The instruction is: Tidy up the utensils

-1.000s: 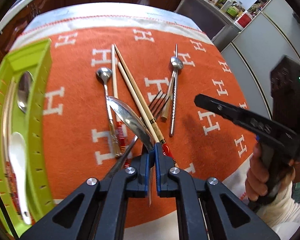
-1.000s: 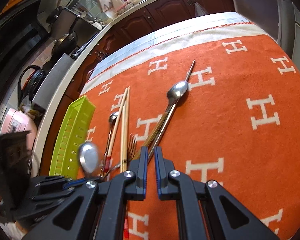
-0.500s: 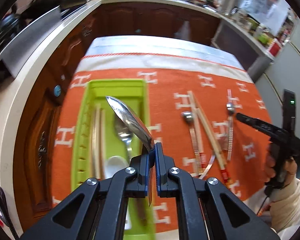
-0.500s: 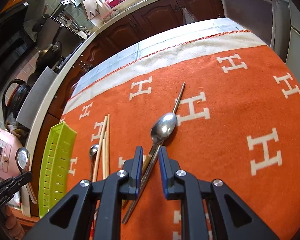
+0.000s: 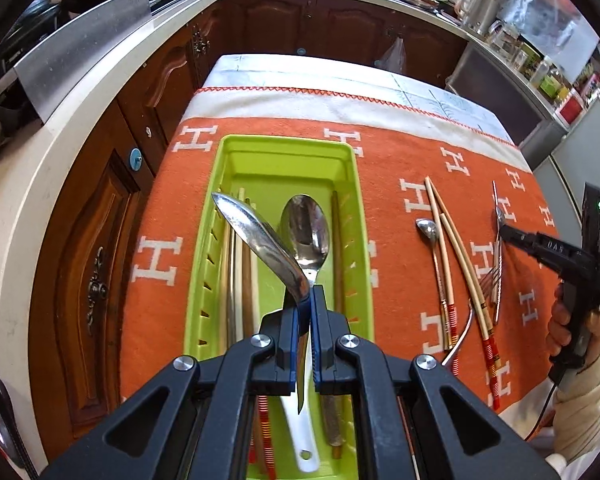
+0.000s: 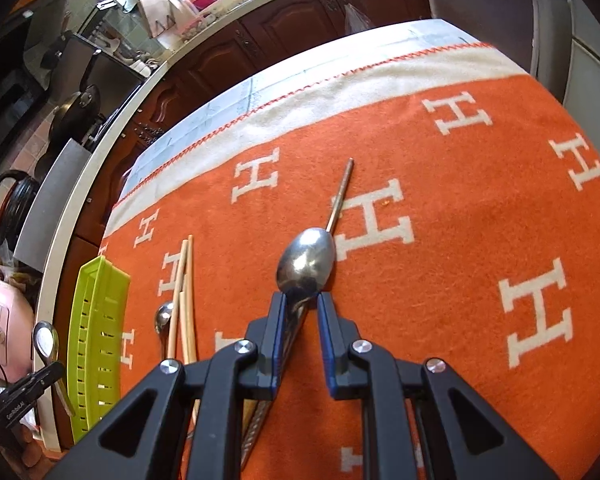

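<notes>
Spoon (image 5: 260, 240) now over tray (image 5: 352, 168), handle hidden.

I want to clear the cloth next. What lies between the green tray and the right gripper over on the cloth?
In the left wrist view, between the green tray and the right gripper: a small spoon, wooden chopsticks and a fork on orange cloth.
</notes>
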Demonstrator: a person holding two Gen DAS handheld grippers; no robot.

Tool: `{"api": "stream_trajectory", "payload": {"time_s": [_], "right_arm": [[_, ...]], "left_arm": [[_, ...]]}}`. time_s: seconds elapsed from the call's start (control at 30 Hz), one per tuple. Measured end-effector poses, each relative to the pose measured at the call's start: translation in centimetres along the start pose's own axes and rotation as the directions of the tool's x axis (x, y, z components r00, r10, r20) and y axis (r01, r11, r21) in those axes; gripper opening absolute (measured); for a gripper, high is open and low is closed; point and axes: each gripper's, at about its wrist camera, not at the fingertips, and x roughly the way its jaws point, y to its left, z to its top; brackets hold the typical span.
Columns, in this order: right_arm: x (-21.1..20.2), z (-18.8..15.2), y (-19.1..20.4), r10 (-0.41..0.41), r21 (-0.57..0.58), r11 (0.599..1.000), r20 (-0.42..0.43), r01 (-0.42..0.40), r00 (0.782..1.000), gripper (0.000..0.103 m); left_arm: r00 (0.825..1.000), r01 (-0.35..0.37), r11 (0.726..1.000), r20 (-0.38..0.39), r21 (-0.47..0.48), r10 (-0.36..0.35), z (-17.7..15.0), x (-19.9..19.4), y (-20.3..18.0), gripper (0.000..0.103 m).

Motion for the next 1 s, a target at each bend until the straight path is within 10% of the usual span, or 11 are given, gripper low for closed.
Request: {"api": "stream_trajectory", "payload": {"time_s": [0.8, 1.0], "right_arm": [[1.7, 1.3, 3.0, -0.099, -0.103, 0.989, 0.051, 0.104, 0.994, 0.016], [1.3, 1.2, 3.6, -0.093, -0.127, 0.987, 0.077, 0.103, 0.993, 0.003]], "left_arm": [[1.0, 0.004, 0.997, 0.005, 0.076, -0.004, 1.2, 2.6, 0.7, 0.004], [0.999, -0.001, 0.991, 0.038, 0.137, -0.004, 2.2, 3.0, 0.6, 0.004]]}}
